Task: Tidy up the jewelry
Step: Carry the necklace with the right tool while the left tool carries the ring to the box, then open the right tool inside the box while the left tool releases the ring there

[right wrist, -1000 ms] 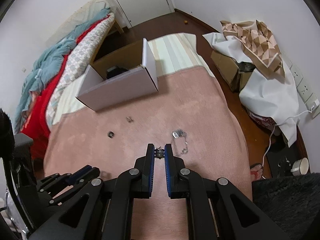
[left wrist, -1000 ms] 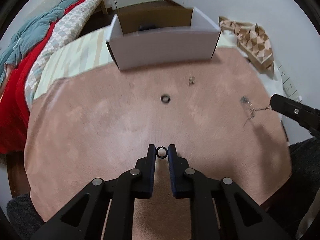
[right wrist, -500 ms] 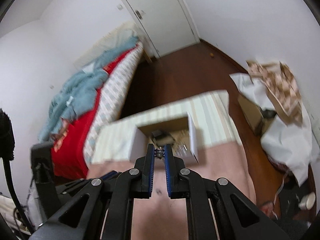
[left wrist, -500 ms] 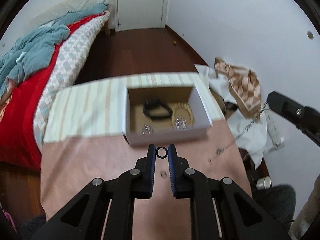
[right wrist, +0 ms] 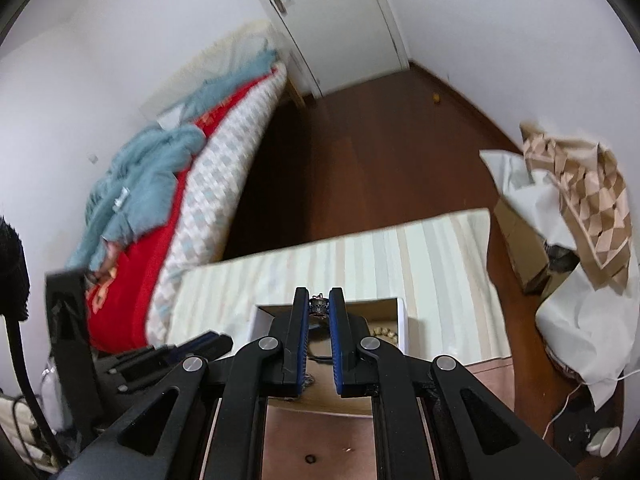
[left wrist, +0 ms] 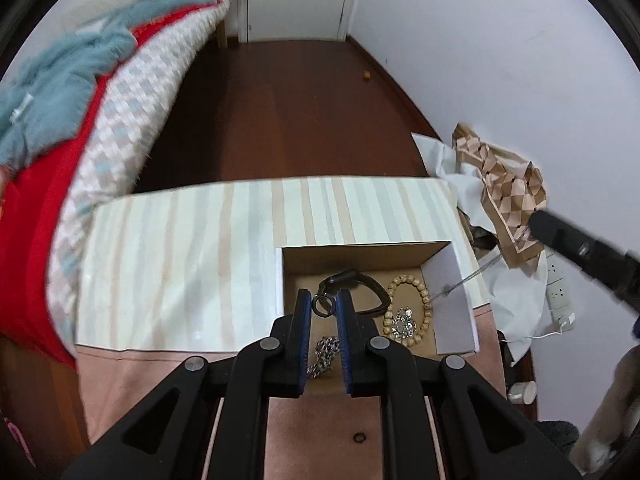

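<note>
My left gripper [left wrist: 323, 300] is shut on a small black ring [left wrist: 323, 306] and hangs over the open cardboard box [left wrist: 452, 304]. Inside the box lie a black band [left wrist: 372, 286], a wooden bead bracelet [left wrist: 424, 300], a sparkly piece [left wrist: 402, 326] and a silver chain [left wrist: 326, 354]. My right gripper [right wrist: 319, 300] is shut on the silver clasp of a thin necklace [right wrist: 319, 306], above the box [right wrist: 402, 320]. In the left wrist view that necklace [left wrist: 472, 276] trails from the right gripper [left wrist: 536, 226] down to the box's right wall. Another ring [left wrist: 359, 437] lies on the pink cloth.
The box stands on a striped cloth [left wrist: 200, 248] beyond the pink cloth [left wrist: 312, 432]. A bed with red and teal covers [left wrist: 48, 128] runs along the left. A heap of white sheet and patterned fabric [left wrist: 504, 184] sits at the right, by a power strip [left wrist: 560, 296].
Both grippers rose from the pink cloth and travelled forward until they hung over the box, the left with the ring, the right with the necklace lifted off the cloth.
</note>
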### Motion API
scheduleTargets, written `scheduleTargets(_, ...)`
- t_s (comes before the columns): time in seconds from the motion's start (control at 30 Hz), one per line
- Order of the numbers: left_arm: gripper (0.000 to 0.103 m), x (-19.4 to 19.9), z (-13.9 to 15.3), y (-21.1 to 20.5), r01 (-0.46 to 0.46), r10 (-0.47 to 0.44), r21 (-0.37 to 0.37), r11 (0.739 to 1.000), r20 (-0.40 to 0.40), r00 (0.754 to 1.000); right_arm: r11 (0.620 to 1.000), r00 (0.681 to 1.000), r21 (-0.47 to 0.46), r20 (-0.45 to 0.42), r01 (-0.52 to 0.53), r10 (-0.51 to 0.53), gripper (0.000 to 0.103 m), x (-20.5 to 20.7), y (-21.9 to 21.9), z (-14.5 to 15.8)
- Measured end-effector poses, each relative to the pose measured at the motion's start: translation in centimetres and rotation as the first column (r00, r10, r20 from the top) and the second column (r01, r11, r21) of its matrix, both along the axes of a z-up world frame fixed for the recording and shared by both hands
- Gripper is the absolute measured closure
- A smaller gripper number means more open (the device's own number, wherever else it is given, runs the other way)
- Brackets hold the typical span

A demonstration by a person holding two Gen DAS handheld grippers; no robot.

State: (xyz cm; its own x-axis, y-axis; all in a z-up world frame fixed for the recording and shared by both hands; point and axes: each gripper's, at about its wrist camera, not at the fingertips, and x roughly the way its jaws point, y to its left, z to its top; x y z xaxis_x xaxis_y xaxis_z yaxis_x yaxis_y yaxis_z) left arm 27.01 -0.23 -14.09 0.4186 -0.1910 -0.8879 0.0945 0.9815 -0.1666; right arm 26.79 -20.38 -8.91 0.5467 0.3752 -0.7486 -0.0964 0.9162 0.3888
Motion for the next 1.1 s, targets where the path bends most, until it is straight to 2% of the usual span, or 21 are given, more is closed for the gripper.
scheduleTargets(0.1, 0.093, 1.7, -1.9, 0.2, 0.007, -0.008, -0.012, 1.000, -0.063, 0.998, 1.000, 0.999, -0.020, -0.053, -0.006, 0.005, 0.093, 1.6, 0.4, -2.6)
scheduleTargets(0.23, 0.092, 3.3, -3.8, 0.1, 0.000, 0.001, 0.013, 1.000, -0.119, 0.993, 0.999, 0.995, -0.051, -0.097, -0.017, 0.012, 0.093, 2.9, 1.0, -5.1)
scheduleTargets(0.4, 0.088, 4.3, -3.5, 0.1, -0.027, 0.032, 0.045, 0.999, -0.118, 0.992, 0.996, 0.987, -0.082, -0.162, -0.024, 0.010, 0.092, 3.9, 1.4, -7.2)
scheduleTargets(0.47, 0.069, 4.5, -2.8, 0.3, -0.040, 0.046, 0.063, 0.997, -0.101, 0.994, 0.995, 0.982, -0.088, -0.189, -0.035, 0.018, 0.091, 4.1, 1.4, -7.8)
scheduleTargets(0.5, 0.051, 4.6, -2.5, 0.5, -0.049, 0.055, 0.069, 0.996, -0.087, 0.995, 0.994, 0.981, -0.103, -0.194, -0.034, 0.014, 0.088, 4.1, 1.4, -7.9)
scheduleTargets(0.53, 0.041, 4.4, -1.9, 0.8, -0.066, 0.071, 0.075, 0.995, -0.063, 0.996, 0.992, 0.981, -0.120, -0.191, -0.035, 0.011, 0.077, 4.0, 1.4, -7.8)
scheduleTargets(0.57, 0.040, 4.4, -1.6, 1.1, -0.074, 0.078, 0.074, 0.994, -0.051, 0.996, 0.991, 0.982, -0.127, -0.187, -0.033, 0.009, 0.063, 3.7, 1.4, -7.6)
scheduleTargets(0.63, 0.039, 3.9, -0.6, 1.6, -0.090, 0.092, 0.080, 0.993, -0.020, 0.996, 0.990, 0.984, -0.141, -0.176, -0.027, 0.002, 0.047, 3.2, 1.3, -7.1)
scheduleTargets(0.67, 0.037, 3.8, -0.3, 1.8, -0.095, 0.096, 0.093, 0.991, -0.009, 0.995, 0.989, 0.985, -0.146, -0.171, -0.027, 0.001, 0.044, 3.0, 1.3, -6.8)
scheduleTargets(0.73, 0.022, 2.9, 0.4, 2.0, -0.116, 0.113, 0.132, 0.985, 0.029, 0.993, 0.983, 0.988, -0.181, -0.156, -0.017, -0.012, 0.042, 2.3, 1.3, -6.1)
scheduleTargets(0.8, 0.014, 1.9, 0.9, 2.3, -0.131, 0.123, 0.168, 0.977, 0.054, 0.991, 0.974, 0.988, -0.228, -0.149, -0.008, -0.027, 0.035, 1.6, 1.3, -5.6)
scheduleTargets(0.83, 0.011, 1.6, 0.9, 2.4, -0.134, 0.126, 0.179, 0.975, 0.058, 0.990, 0.966, 0.989, -0.257, -0.145, -0.002, -0.036, 0.026, 1.2, 1.4, -5.5)
scheduleTargets(0.87, 0.010, 1.0, 1.0, 2.4, -0.138, 0.128, 0.196, 0.971, 0.064, 0.990, 0.958, 0.989, -0.286, -0.145, -0.003, -0.040, 0.016, 0.9, 1.5, -5.4)
scheduleTargets(0.93, 0.006, 0.1, 0.9, 2.2, -0.141, 0.128, 0.221, 0.965, 0.071, 0.989, 0.944, 0.987, -0.331, -0.153, -0.011, -0.042, 0.010, 0.1, 1.8, -5.5)
scheduleTargets(1.03, 0.004, -1.4, 0.6, 2.0, -0.141, 0.127, 0.235, 0.962, 0.073, 0.989, 0.926, 0.984, -0.377, -0.172, -0.023, -0.045, 0.004, -1.0, 2.1, -6.0)
scheduleTargets(1.1, 0.003, -2.3, 0.2, 2.0, -0.139, 0.127, 0.241, 0.961, 0.066, 0.990, 0.922, 0.983, -0.387, -0.179, -0.029, -0.044, 0.004, -1.6, 2.3, -6.2)
